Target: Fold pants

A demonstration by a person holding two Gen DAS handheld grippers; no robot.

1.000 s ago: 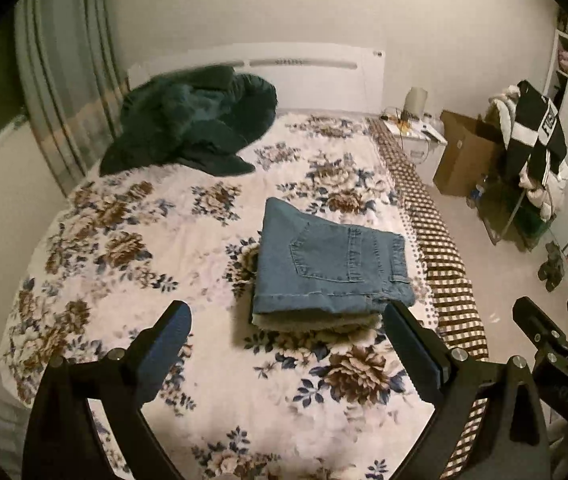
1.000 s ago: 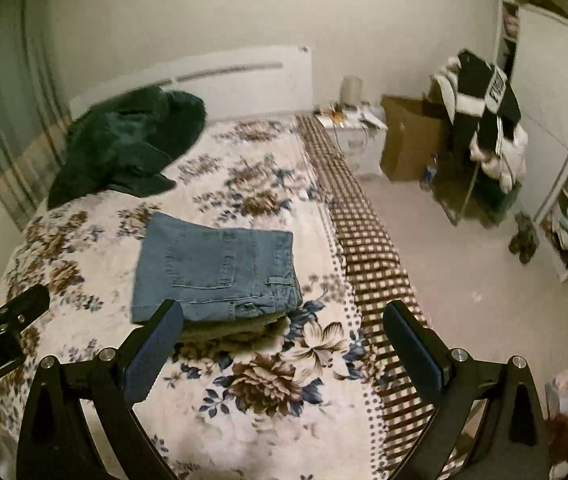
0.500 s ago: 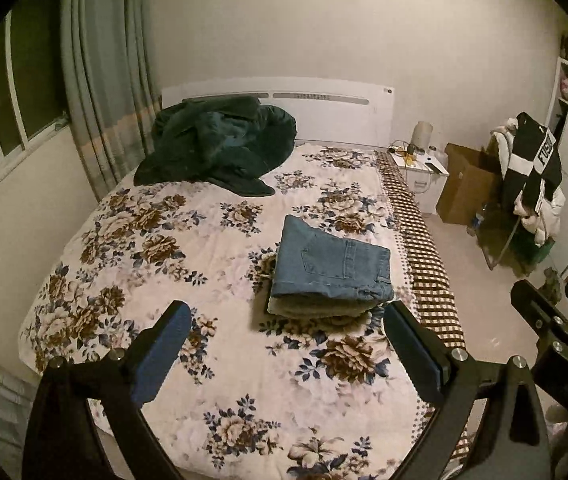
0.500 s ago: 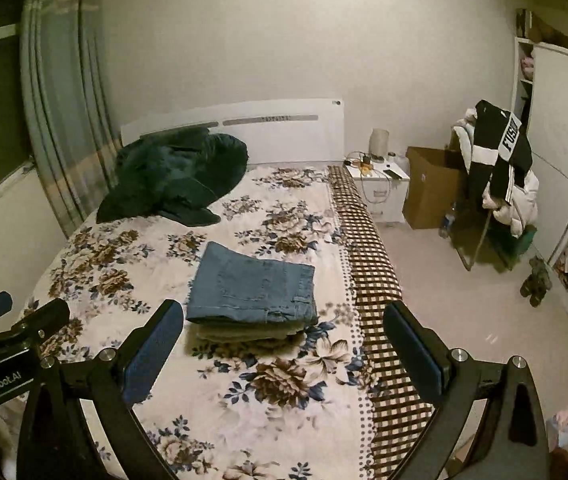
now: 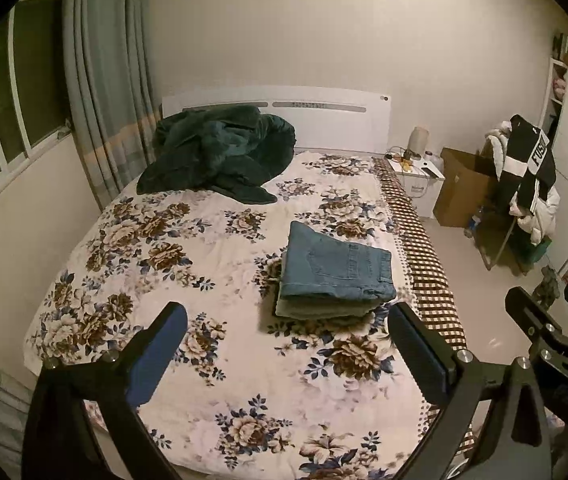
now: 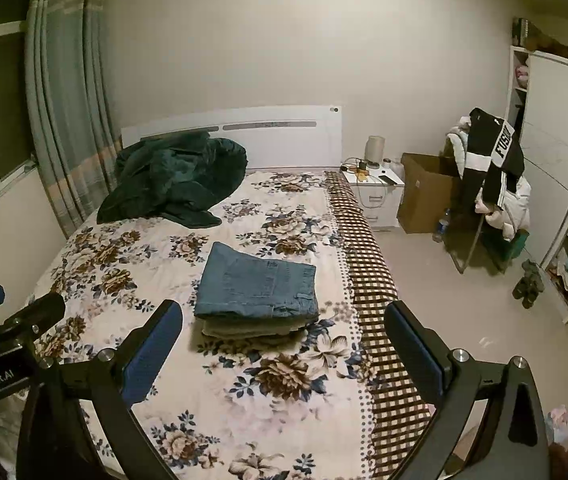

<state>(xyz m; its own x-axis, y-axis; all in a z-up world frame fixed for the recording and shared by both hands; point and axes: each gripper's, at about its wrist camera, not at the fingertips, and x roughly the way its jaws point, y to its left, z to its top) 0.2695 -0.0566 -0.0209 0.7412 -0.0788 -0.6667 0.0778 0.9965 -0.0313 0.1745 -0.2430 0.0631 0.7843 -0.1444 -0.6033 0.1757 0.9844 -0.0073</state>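
Blue-padded jaws on our left gripper point(image 5: 284, 344) and right gripper point(image 6: 282, 340) both gape wide, holding nothing, above the bed's point(image 6: 284, 408) foot. Folded pants point(image 6: 258, 286) lie stacked mid-bed, toward its checkered edge. Dark green blanket point(image 6: 172, 180) heaped near the bed's headboard.

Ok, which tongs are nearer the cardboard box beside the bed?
Right. The right tongs are toward the checkered edge of the bed, with the cardboard box ahead-right; the left tongs sit further left, facing the floral cover.
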